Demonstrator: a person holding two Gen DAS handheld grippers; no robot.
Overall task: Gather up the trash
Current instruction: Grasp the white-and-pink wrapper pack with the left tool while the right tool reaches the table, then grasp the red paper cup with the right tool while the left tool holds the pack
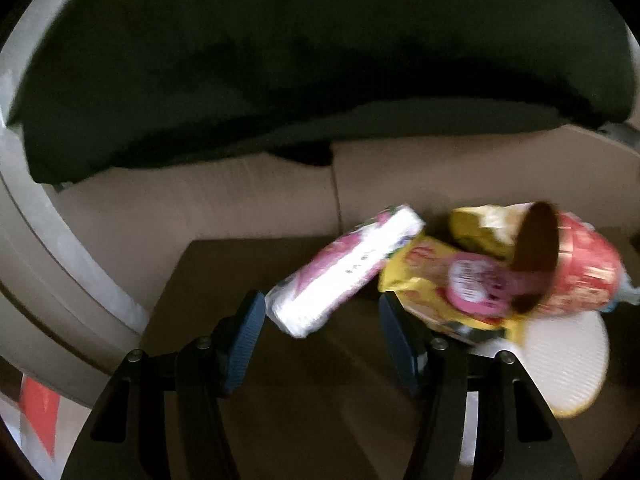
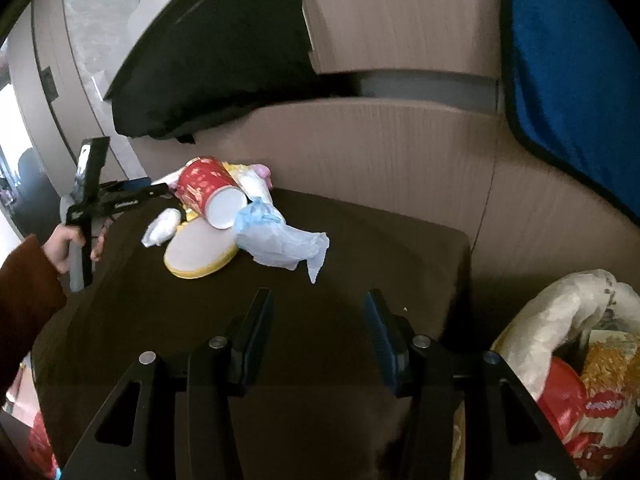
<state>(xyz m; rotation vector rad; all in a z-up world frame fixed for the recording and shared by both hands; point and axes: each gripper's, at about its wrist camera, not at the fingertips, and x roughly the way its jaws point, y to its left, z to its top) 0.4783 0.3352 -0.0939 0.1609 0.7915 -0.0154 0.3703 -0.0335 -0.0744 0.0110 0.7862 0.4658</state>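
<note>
A pile of trash lies on a dark brown table [image 2: 360, 264]. In the left wrist view a pink and white tissue pack [image 1: 344, 272] lies just ahead of my open left gripper [image 1: 320, 320], between the fingertips' line but apart from them. Beside it are a yellow wrapper [image 1: 424, 280], a tipped red paper cup [image 1: 576, 268] and a round white lid [image 1: 568, 364]. In the right wrist view the red cup [image 2: 208, 188], the lid [image 2: 200, 252] and a crumpled white plastic bag [image 2: 280, 240] lie far ahead of my open, empty right gripper [image 2: 318, 316]. The left gripper [image 2: 120, 196] shows there too.
A beige sofa back [image 2: 380, 152] rises behind the table. A black cushion [image 2: 208, 72] and a blue cushion [image 2: 576, 80] lean on it. A bag full of trash [image 2: 580, 368] sits at the lower right, past the table's edge.
</note>
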